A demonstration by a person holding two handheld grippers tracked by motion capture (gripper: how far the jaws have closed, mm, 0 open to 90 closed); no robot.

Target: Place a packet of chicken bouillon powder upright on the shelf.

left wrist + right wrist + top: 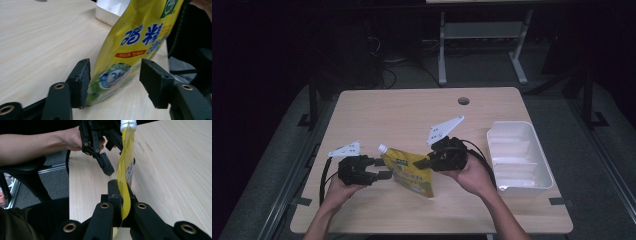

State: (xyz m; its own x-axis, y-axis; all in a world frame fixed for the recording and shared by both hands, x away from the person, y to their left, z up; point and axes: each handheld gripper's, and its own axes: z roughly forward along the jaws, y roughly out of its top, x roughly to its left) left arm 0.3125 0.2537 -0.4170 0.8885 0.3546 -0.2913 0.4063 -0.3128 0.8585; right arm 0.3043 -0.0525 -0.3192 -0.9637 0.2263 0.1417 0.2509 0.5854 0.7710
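1. The pouch (408, 172) stands near the front middle of the table (377, 110), between the 2 grippers, with its white cap (128, 123) at the top corner on the left gripper's side.
2. The right gripper (121, 200) is pressed together on the pouch's edge, pinching the thin yellow film flat between its pads.
3. The left gripper (113, 77) is spread around the lower corner of the pouch; 1 pad looks to touch the film, the other stands apart, so nothing is clamped there.
4. It is probably soft and floppy: the film curves and buckles above the right pinch, so 1 grip will likely let it sag or swing.
5. The glossy film looks slippery; sealed side seams or the stiff cap neck seem the best holds.
6. A white bin (518, 156) sits to the right, well apart.
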